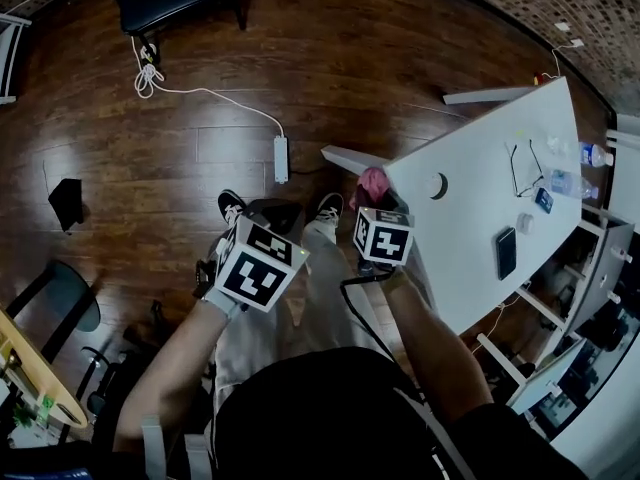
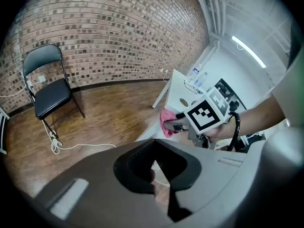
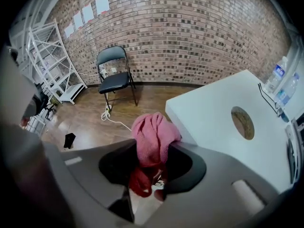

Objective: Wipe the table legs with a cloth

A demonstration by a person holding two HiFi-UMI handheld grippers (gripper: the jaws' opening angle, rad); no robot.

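1. The left gripper [image 2: 159,171] is idling closest to the body, over the person's lap. Its jaws are lying together, or very nearly so, with only a thin slit showing and nothing held.
2. The right gripper [image 3: 153,186] is reaching further forward and is clamping its jaws on the cloth [image 3: 153,136], a pink towelling wad. Roughly half of it is bulging past the jaw tips, and a darker fold is hanging down between them.
3. The cloth is sitting just off the near corner of the white counter [image 3: 216,120], above the top of the near table leg [image 1: 352,155]. The head view is not showing clearly whether it is touching the counter edge.
4. Handling assessment:
   - The cloth is looking light, soft and limp, so it is likely to be folding and dragging rather than pushing.
   - The present hold on the bunched middle is suiting the job, since the protruding wad is serving as the wiping face.
   - A hold nearer a corner would probably be leaving loose cloth flapping.
   - The leg is appearing slender, stiff and slanted, so the wad is needing to follow its angle.
5. Further off, the far table leg [image 1: 490,95] is splaying out from the counter's other corner.
6. Against the brick wall [image 3: 190,27], a black folding chair [image 3: 114,75] is standing on the wooden floor [image 1: 330,58].
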